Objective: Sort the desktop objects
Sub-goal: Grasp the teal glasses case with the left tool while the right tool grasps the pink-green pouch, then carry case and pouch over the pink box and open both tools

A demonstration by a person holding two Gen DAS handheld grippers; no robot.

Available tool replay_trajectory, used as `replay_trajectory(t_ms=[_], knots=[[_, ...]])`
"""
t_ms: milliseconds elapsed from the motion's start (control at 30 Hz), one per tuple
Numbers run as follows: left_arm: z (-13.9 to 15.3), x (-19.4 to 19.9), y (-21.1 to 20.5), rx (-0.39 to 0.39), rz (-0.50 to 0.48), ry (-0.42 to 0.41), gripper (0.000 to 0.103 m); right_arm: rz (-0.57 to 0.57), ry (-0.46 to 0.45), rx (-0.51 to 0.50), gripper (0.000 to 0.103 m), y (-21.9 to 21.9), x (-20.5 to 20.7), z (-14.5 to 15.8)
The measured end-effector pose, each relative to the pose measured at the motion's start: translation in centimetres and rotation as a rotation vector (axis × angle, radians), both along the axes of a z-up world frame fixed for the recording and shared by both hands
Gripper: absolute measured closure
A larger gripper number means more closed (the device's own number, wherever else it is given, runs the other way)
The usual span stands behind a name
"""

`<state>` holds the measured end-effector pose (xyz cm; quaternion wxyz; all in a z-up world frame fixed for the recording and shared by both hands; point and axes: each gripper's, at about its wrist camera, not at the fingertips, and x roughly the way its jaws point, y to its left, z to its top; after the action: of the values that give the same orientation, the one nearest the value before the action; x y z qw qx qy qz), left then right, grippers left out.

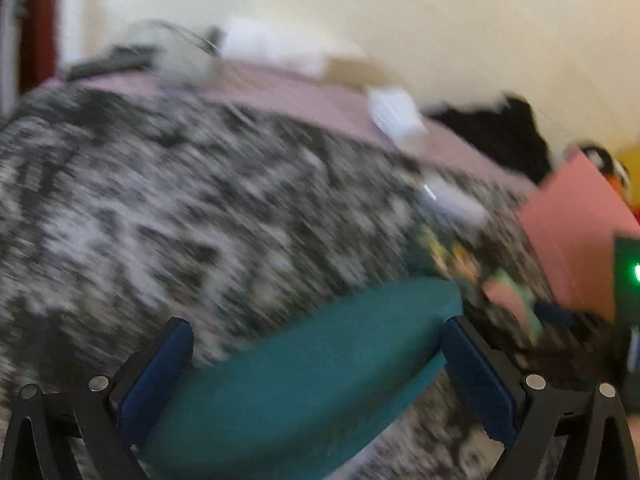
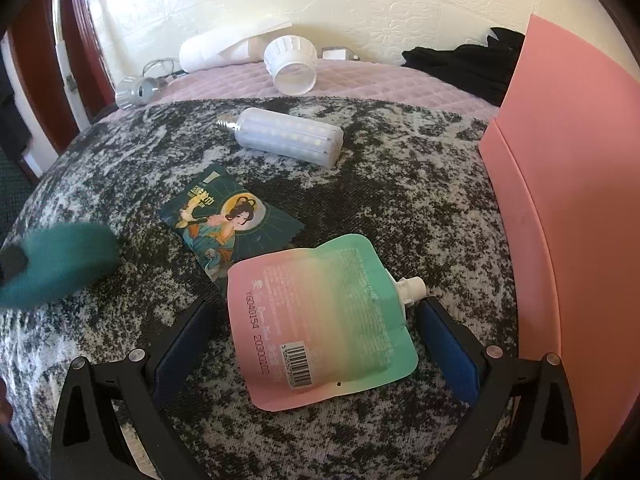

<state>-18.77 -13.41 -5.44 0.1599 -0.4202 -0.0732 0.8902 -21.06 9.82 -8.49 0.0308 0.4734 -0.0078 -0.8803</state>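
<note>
My left gripper point(image 1: 316, 332) is shut on a teal oval case point(image 1: 312, 372), held above the speckled cloth; the left wrist view is blurred by motion. The case also shows at the left of the right wrist view point(image 2: 56, 268). My right gripper point(image 2: 316, 316) is open and low over the cloth, its fingers on either side of a pink-green spout pouch point(image 2: 320, 316) lying flat. A dark teal sachet with a lady's picture point(image 2: 228, 220) lies just beyond the pouch, partly under it. A white LED corn bulb point(image 2: 288, 136) lies farther back.
A pink box point(image 2: 568, 216) stands at the right edge, also in the left wrist view point(image 1: 576, 232). On the pink quilt behind are a white lamp shade point(image 2: 292, 64), a grey socket point(image 2: 136, 92), white rolls point(image 2: 216, 50) and black cloth point(image 2: 468, 64).
</note>
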Motion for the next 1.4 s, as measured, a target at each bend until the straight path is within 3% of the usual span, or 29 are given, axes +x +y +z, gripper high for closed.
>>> replay_trajectory(t_ms=[167,467,833,867,933,1133,1400], knots=[[-0.3,1.4,4.0,-0.194,-0.106,0.047,0.001,0.001,0.001,0.002,0.000,0.0,-0.1,-0.1],[-2.6,0.6,5.5,-0.342,-0.065,-0.004,0.000,0.009,0.005,-0.001,0.000,0.1,-0.1,-0.1],[-2.3,1.0,5.5,-0.326,-0.048,-0.004,0.001,0.012,0.018,0.005,0.000,0.2,0.0,-0.1],[-2.4,0.7,5.4,-0.322,-0.046,-0.003,0.002,0.011,0.022,0.004,0.001,0.2,0.1,0.0],[-2.4,0.3,5.3,-0.318,-0.042,0.000,0.005,0.014,0.041,0.010,0.018,0.0,0.2,0.3],[-1.2,0.3,4.5,-0.270,0.008,-0.031,0.029,0.042,0.058,0.023,0.021,-0.9,0.8,0.8],[1.8,3.4,5.0,-0.355,-0.022,-0.022,0.031,0.125,0.083,0.029,0.021,-3.7,3.7,3.8]])
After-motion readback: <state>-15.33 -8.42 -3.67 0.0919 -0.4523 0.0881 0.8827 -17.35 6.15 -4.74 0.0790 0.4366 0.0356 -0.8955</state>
